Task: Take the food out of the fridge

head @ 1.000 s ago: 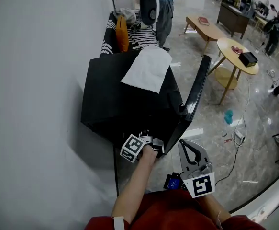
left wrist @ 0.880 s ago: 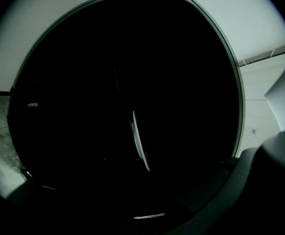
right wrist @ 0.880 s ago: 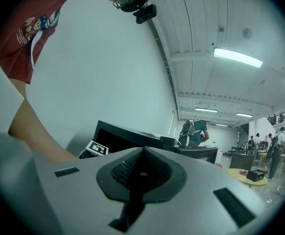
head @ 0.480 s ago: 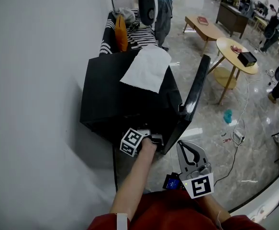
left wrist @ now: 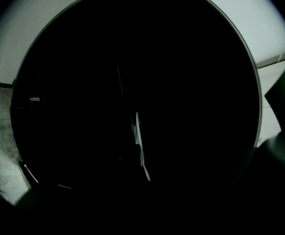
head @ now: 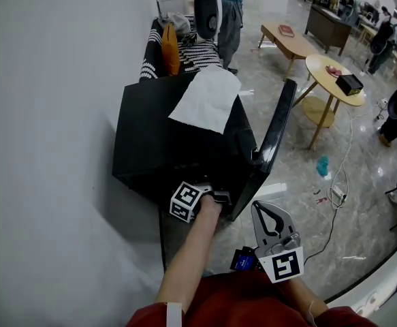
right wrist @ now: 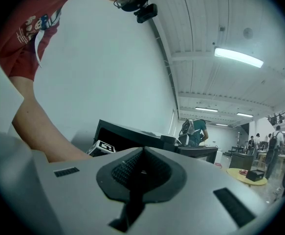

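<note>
A black mini fridge [head: 157,135] stands against the wall with its door [head: 276,131] swung open to the right. My left gripper [head: 215,195] reaches into the opening; only its marker cube [head: 186,201] and the hand show, while the fridge hides the jaws. The jaws have just been closing. The left gripper view is almost black, with one thin pale sliver [left wrist: 140,146], so I cannot tell whether anything lies between them. No food is visible. My right gripper [head: 270,216] is held near my body, shut on nothing, its tips pressed together [right wrist: 142,173].
A white sheet [head: 205,101] lies on the fridge top. Behind the fridge are a striped sofa with an orange cushion [head: 171,46] and a standing person [head: 229,12]. Two wooden tables [head: 334,77] and floor cables [head: 338,193] are at the right. A white wall [head: 48,114] is on the left.
My left gripper has edged a little further into the fridge opening. The right gripper has kept still.
</note>
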Tool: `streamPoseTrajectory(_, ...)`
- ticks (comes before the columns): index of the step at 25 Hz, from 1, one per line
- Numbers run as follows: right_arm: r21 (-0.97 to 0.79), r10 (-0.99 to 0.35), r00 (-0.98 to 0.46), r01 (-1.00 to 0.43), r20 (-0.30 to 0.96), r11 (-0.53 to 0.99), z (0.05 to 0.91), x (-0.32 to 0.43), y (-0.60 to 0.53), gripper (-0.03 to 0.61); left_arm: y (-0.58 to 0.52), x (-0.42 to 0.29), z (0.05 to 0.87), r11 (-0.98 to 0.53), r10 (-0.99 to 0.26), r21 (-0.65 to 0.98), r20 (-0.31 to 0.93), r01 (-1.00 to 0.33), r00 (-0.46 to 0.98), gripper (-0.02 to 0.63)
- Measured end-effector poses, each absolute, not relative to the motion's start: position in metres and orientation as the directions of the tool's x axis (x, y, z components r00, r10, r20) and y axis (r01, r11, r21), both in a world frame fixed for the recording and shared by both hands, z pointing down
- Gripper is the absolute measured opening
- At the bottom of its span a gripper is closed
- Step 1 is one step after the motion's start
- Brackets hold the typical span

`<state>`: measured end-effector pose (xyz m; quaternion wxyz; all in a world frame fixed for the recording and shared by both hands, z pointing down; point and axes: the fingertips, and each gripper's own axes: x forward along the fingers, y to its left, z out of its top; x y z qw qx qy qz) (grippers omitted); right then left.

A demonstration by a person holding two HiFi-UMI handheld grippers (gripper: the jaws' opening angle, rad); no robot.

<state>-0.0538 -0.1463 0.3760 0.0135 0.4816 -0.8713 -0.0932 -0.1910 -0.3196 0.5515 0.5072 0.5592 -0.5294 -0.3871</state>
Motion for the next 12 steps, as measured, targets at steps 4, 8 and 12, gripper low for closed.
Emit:
streamPoseTrajectory(4,0.171,-0.842,-0.536,-0.837,-0.065,0.519,0.3766,-0.0544,-0.147,0.023,-0.3222,-0.191,0.5514,0.084,-0.985,0.983,0.107,-0.165,0.136,0.029)
streamPoseTrajectory(8,0.17,-0.842,-0.536,-0.837,-0.064,0.52,0.3773,-0.0547,-0.147,0.023,-0.3221,-0.1914,0.5481,0.077,-0.987,0.985,0.097,-0.152,0.126,0.023)
streamPoseTrajectory(12,0.17,-0.842,-0.537,-0.836,-0.059,0.521,0.3794,-0.0554,-0.1468,0.023,-0.3199,-0.1937,0.5483,0.074,-0.989,0.987,0.091,-0.141,0.116,0.02)
